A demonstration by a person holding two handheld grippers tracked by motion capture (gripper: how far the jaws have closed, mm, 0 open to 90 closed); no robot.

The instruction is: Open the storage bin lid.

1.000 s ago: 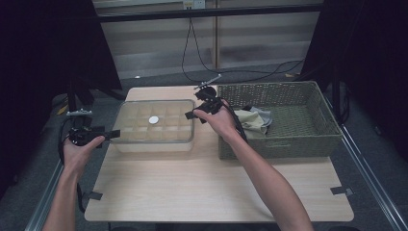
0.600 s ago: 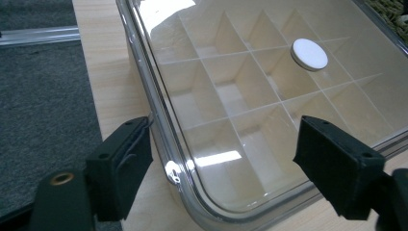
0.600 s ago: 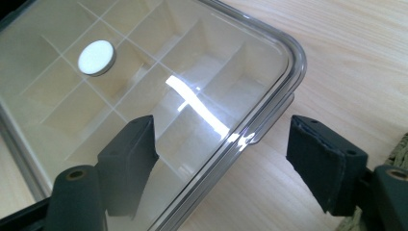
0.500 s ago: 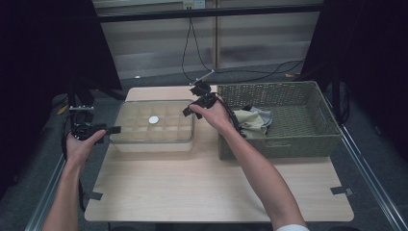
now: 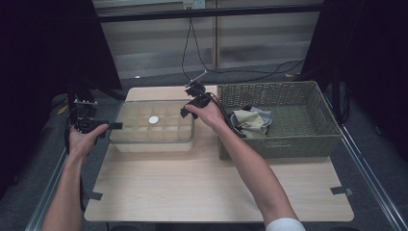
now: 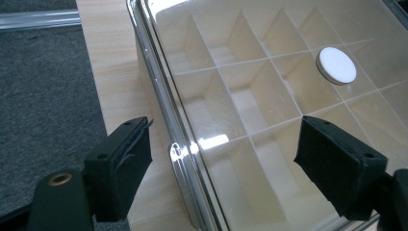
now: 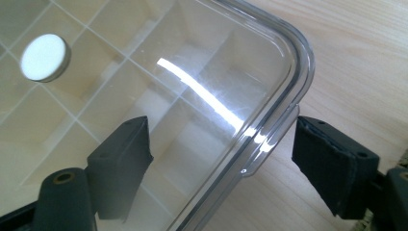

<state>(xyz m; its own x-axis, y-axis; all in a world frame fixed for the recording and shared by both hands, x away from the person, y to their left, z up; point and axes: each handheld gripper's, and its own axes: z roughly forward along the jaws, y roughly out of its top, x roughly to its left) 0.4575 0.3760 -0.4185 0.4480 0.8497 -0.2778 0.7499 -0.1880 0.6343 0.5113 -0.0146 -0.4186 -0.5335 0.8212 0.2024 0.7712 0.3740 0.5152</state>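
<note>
Writing seems absent on clear box (image 5: 153,126); grippers straddle its rims.

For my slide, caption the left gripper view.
Left gripper, jaws open, straddles the clear lid's rim over a divided box.

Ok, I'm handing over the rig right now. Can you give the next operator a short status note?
Left gripper: open, jaws astride the left rim of the clear box, not pressing; they have just been closing a little.
Right gripper: open, astride the box's right corner rim, jaws just been opening.
Box: on the table beside the wicker basket, clear lid on, white disc on top.
Cloths lie in the basket.
Done: both grippers positioned at the box ends.
Left: probably grip the box or lid; not yet held.
</note>
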